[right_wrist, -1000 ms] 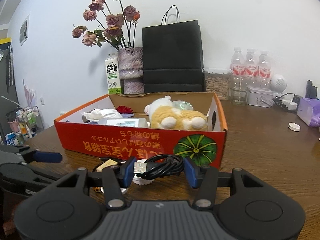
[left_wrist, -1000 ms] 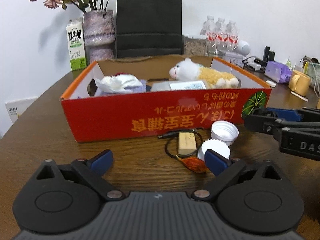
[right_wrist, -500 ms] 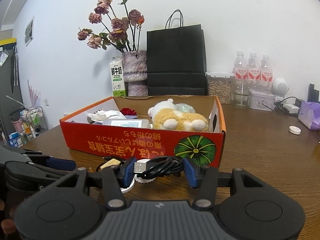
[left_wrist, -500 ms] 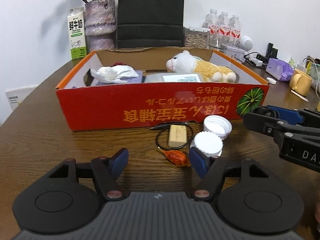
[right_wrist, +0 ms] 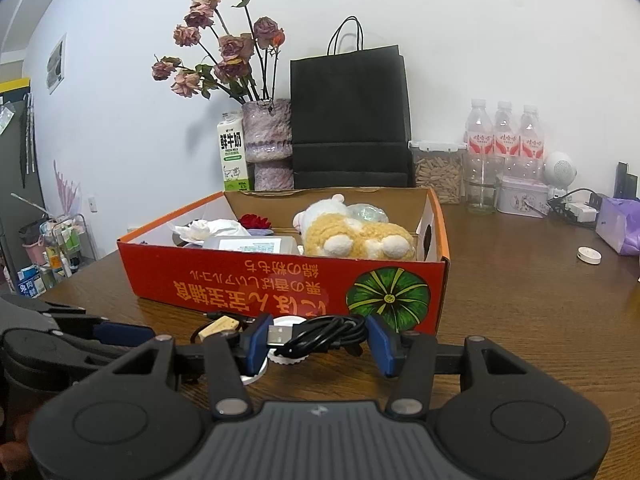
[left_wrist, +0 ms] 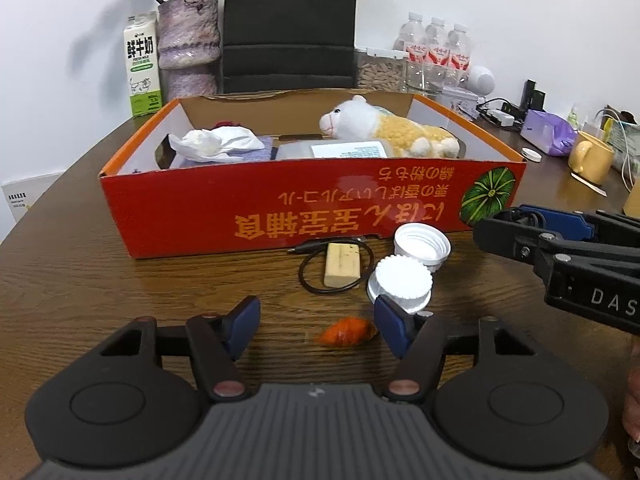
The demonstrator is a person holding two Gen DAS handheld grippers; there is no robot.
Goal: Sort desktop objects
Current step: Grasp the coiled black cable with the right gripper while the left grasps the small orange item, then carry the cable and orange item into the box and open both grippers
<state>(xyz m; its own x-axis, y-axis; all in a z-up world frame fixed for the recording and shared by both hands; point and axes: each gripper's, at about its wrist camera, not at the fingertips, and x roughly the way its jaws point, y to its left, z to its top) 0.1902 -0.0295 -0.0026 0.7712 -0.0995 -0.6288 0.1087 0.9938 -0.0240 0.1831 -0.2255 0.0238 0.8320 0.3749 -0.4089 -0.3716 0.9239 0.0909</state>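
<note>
**Closing on a wrapped sweet while the cable waits**

Narrowing its jaws, the left gripper sits low over the tabletop with a small orange wrapped sweet between its blue pads; the pads do not yet press it. That low, forward tilt suits a pinch on something so flat. The right gripper holds a bundled black USB cable clamped between its pads, raised just in front of the red cardboard box, probably ready to drop it in. Inside the box lie a plush toy, crumpled tissue and a flat pack. Loose beside it: 2 white caps, a wooden block inside a black ring. Behind stand a vase of dried roses, a milk carton, a black paper bag and 3 water bottles against a white wall.
</note>
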